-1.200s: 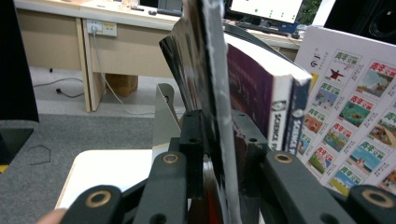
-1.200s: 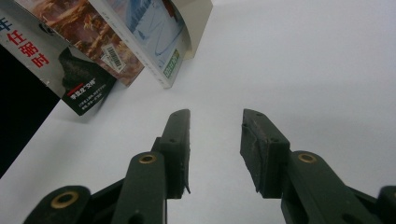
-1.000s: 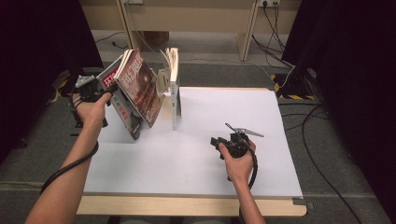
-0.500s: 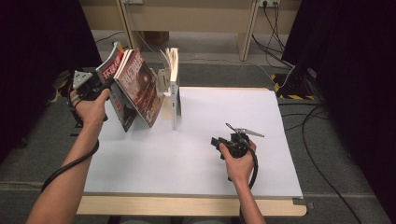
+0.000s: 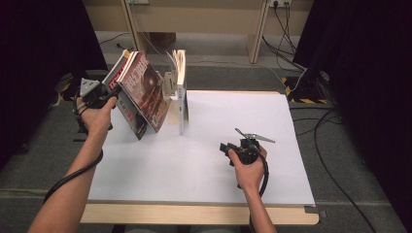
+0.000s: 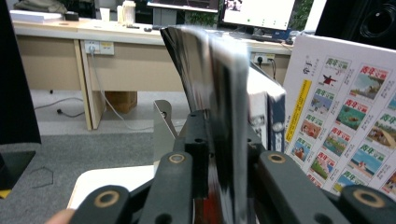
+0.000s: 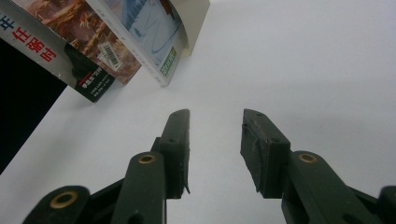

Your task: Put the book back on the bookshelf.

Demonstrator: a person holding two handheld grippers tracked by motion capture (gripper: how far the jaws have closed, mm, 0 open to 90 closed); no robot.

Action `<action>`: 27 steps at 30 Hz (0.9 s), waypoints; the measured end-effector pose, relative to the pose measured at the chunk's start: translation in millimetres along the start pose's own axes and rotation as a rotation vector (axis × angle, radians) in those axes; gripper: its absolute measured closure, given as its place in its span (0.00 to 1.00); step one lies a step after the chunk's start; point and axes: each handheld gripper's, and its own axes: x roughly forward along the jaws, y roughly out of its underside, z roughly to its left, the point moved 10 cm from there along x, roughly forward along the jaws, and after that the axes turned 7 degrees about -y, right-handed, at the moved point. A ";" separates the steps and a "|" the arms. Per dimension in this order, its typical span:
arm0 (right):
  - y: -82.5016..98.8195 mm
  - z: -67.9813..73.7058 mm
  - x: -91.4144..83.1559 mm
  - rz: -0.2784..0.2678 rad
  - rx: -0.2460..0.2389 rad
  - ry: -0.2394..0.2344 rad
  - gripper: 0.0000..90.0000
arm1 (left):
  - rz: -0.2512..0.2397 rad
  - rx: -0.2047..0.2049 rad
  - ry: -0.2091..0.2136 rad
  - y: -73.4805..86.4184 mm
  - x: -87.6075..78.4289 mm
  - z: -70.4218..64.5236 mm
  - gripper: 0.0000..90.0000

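A stack of magazines (image 5: pixel 145 92) with a red cover leans to the left, its lower edge on the white table (image 5: pixel 233 111). My left gripper (image 5: pixel 112 96) is shut on the stack's left side. In the left gripper view the pages (image 6: pixel 224 84) stand between the jaws of the left gripper (image 6: pixel 229 154). Those jaws have just been opening a little, with the magazines still between them. A white book (image 5: pixel 181 92) stands upright to the right of the stack, against a metal bookend (image 5: pixel 169 83). My right gripper (image 5: pixel 227 147) rests open on the table, and the right gripper (image 7: pixel 215 140) has nothing between its fingers.
The table's left edge lies just under the left hand, with grey carpet (image 5: pixel 53 145) beyond it. A wooden desk (image 5: pixel 194 19) and cables (image 5: pixel 291 73) stand behind the table. The upright book's back cover (image 6: pixel 345 116) is close on the right in the left gripper view.
The left hand and the top of the magazine stack have shifted slightly to the left, away from the upright book. The right hand has stayed still.
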 end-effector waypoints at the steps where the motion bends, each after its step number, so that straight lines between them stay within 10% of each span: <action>1: 0.1 -0.4 -0.1 0.002 -0.004 0.003 0.70 | 0.000 -0.016 0.000 -3.0 -0.4 0.5 0.87; 9: 0.3 0.4 -0.1 0.006 0.004 -0.001 0.69 | 0.065 -0.099 0.004 -3.5 1.3 5.9 0.85; 18: 2.2 -1.4 1.5 0.019 0.001 0.001 0.69 | 0.168 -0.100 0.024 8.6 5.5 3.0 0.95; 22: 3.0 -0.7 1.8 0.023 0.005 0.000 0.69 | 0.070 -0.010 0.022 -3.5 1.0 -6.3 0.96; 27: 2.4 -1.2 1.3 0.023 -0.006 0.006 0.69 | -0.024 -0.014 0.027 -10.2 -2.2 -4.5 0.96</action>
